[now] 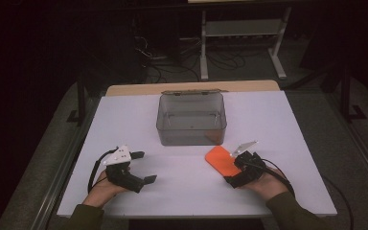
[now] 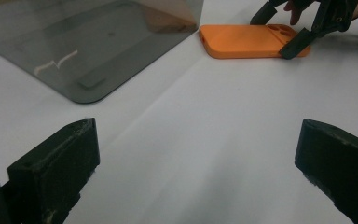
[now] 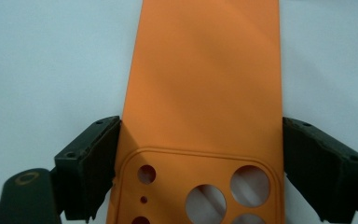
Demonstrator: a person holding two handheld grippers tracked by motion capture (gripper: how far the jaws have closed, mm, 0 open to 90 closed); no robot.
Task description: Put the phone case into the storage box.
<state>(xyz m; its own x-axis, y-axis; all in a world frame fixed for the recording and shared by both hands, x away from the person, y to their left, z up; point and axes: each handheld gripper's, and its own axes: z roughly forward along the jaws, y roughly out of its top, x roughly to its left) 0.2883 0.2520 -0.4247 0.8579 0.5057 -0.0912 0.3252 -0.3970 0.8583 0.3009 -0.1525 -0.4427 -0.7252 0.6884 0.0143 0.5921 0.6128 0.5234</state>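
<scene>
The right gripper (image 3: 200, 163) had clamped the orange phone case (image 3: 205, 84) by its long edges, ready for lifting. The grey box (image 1: 191, 120) stood at its eleven o'clock; the left gripper (image 1: 141, 167) waited wide open, empty

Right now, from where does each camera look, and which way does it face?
High view: above the table's near edge, facing forward and down; both forearms show.
Left gripper view: low, looking across the white table past its open fingers.
Right gripper view: looking down along its fingers clamping the flat orange plastic phone case.
Both gripper views share that case.

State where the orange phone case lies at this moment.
In the high view, the orange phone case lies flat on the white table, right of centre, before the grey box, gripped by the right gripper.
</scene>
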